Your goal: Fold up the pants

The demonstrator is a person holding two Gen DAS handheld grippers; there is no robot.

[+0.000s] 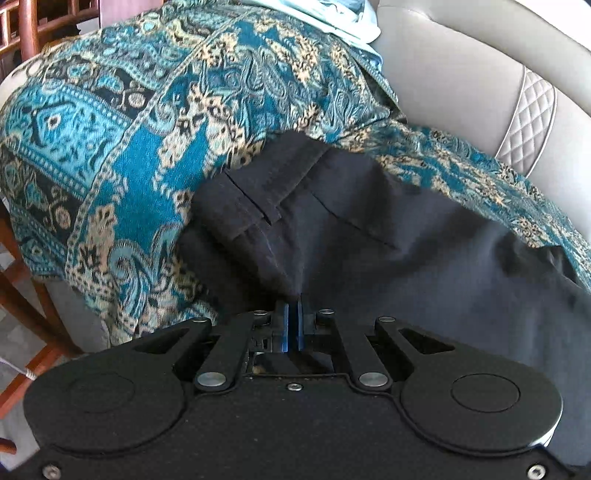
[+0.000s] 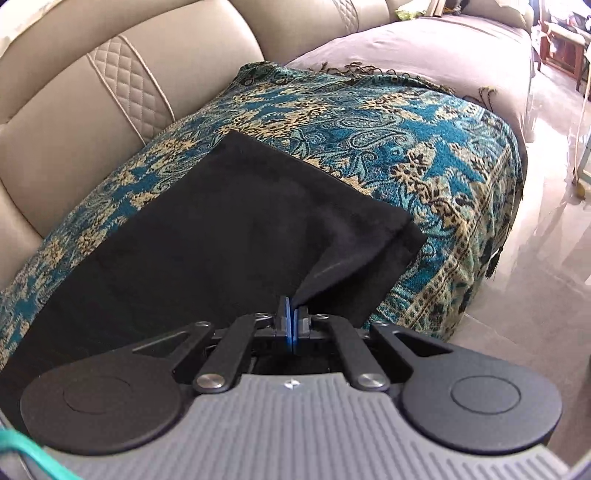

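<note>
Black pants (image 1: 369,236) lie on a teal patterned throw (image 1: 155,122) over a sofa seat. In the left wrist view the waistband end with a belt loop shows, and my left gripper (image 1: 294,301) is shut on a pinch of the pants fabric near it. In the right wrist view the leg end of the pants (image 2: 221,229) lies flat on the throw (image 2: 406,133), and my right gripper (image 2: 291,308) is shut on the near hem corner, which is lifted off the layer below.
The beige leather sofa back (image 2: 92,92) rises behind the throw. A light garment (image 1: 332,18) lies at the far end. Wooden chair frames (image 1: 26,29) stand left of the sofa. The shiny floor (image 2: 546,229) lies to the right.
</note>
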